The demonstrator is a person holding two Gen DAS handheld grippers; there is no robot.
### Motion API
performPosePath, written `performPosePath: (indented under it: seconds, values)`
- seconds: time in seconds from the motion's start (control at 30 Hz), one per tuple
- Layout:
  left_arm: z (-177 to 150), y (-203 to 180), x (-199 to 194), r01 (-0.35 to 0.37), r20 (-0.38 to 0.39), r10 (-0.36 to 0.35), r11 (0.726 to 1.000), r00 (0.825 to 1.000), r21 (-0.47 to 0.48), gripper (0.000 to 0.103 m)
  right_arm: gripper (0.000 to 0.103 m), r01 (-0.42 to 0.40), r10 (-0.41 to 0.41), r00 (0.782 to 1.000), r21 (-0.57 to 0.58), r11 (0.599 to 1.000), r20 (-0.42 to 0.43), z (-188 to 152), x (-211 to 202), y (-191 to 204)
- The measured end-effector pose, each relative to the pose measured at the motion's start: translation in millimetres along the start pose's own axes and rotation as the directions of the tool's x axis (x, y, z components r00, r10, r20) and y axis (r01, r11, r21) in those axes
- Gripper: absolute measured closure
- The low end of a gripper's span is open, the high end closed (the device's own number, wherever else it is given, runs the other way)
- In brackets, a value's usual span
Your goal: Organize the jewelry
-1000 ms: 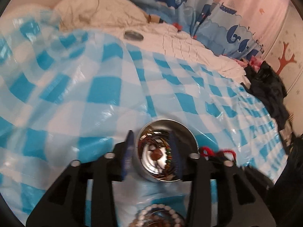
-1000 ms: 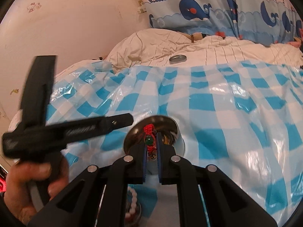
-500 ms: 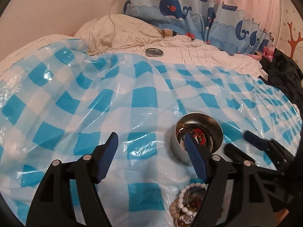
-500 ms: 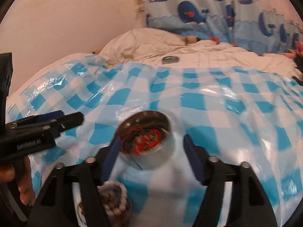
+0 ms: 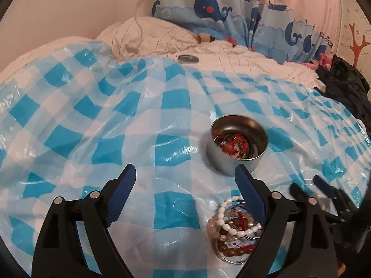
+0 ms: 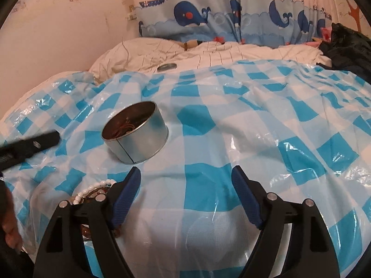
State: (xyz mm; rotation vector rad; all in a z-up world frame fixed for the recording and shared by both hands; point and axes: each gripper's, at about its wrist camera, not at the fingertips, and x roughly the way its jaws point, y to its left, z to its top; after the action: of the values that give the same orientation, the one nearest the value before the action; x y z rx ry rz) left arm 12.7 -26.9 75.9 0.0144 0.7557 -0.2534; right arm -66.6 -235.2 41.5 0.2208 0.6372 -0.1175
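The slippery blue-checked plastic sheet (image 5: 143, 115) over the soft bed could tip my round steel tin (image 5: 238, 143) of beads; my left tongs (image 5: 185, 180) and right tongs (image 6: 185, 183) gaped wide, empty.

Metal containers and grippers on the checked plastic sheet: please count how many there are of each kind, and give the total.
Deep metal tins with red cord jewelry inside: 1
Shallow dishes piled with bead bracelets: 1
Flat round metal lids, far off on the white bedding: 1
Open grippers, nothing held: 2, left gripper and right gripper
Total: 5
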Motion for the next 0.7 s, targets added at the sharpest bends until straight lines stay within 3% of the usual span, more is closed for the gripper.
performPosePath:
  seconds: [0.23, 0.43, 0.7]
  values:
    - [-17, 22, 25, 0.008, -0.006, -0.009, 0.990, 1.000, -0.137, 0.020, 0.018, 0.042, -0.041, 0.999, 0.066, 0.997, -0.011, -9, -6, -12]
    - [-39, 42, 47, 0.033, -0.035, -0.043, 0.969, 0.998, -0.245, 0.020, 0.017, 0.099, -0.098, 0.995, 0.033, 0.995, -0.025, -12, -5, -5]
    - [-40, 38, 53, 0.030, -0.042, -0.041, 0.973, 0.998, -0.231, 0.017, 0.014, 0.127, -0.127, 0.991, 0.004, 0.992, -0.044, -13, 0, -1]
